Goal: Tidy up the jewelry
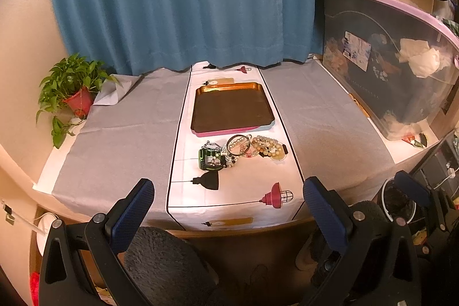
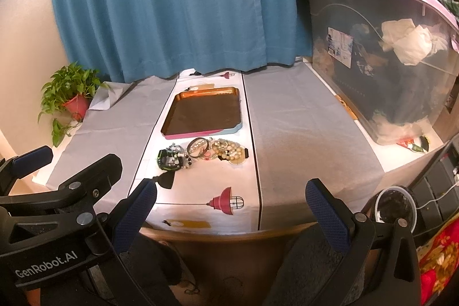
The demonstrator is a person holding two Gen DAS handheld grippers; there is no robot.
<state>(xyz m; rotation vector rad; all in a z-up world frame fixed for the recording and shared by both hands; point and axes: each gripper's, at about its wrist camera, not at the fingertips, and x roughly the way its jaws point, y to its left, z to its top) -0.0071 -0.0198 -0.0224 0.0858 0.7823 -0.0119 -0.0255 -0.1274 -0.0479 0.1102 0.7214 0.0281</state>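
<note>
Fingers of each hand-held gripper, left (image 1: 228, 202) and right (image 2: 229, 205), spread wide, holding nothing.

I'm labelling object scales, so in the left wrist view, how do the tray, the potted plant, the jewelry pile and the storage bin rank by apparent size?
Largest to smallest as they appear:
1. storage bin
2. tray
3. potted plant and jewelry pile: too similar to rank, and fisheye distortion at the edge makes it unsure.
</note>
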